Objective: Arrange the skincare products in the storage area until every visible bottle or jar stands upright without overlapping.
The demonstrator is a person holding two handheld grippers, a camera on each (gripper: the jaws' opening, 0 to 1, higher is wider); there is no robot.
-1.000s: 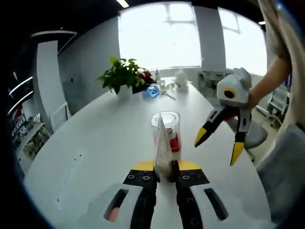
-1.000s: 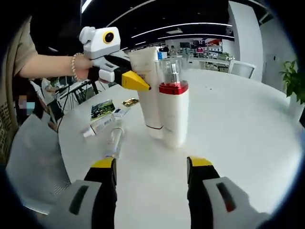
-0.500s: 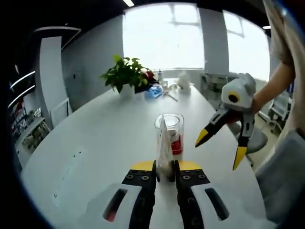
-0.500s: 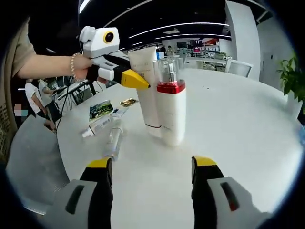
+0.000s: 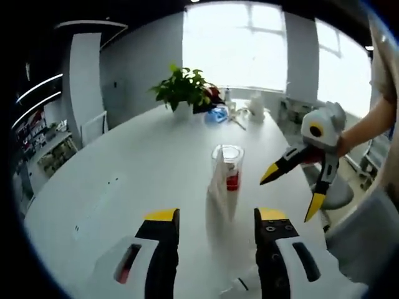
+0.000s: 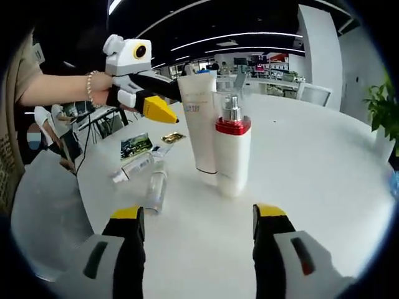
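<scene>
A white tube stands upright on its cap on the white table, touching a white pump bottle with a red collar and clear cap. My left gripper comes in from the left beside the tube's top, open and holding nothing. In the left gripper view the tube rises between my open left gripper jaws, just beyond their tips, with the pump bottle behind it. My right gripper hangs open to the right of both; in its own view the right gripper is short of the bottles.
A small clear bottle, a white tube and flat sachets lie on the table near its left edge. A potted plant and small items stand at the far end. A grey chair sits beside the table.
My left gripper has opened, let go of the white tube and drawn back. The tube now stands on its own against the pump bottle. My right gripper has stayed open.
</scene>
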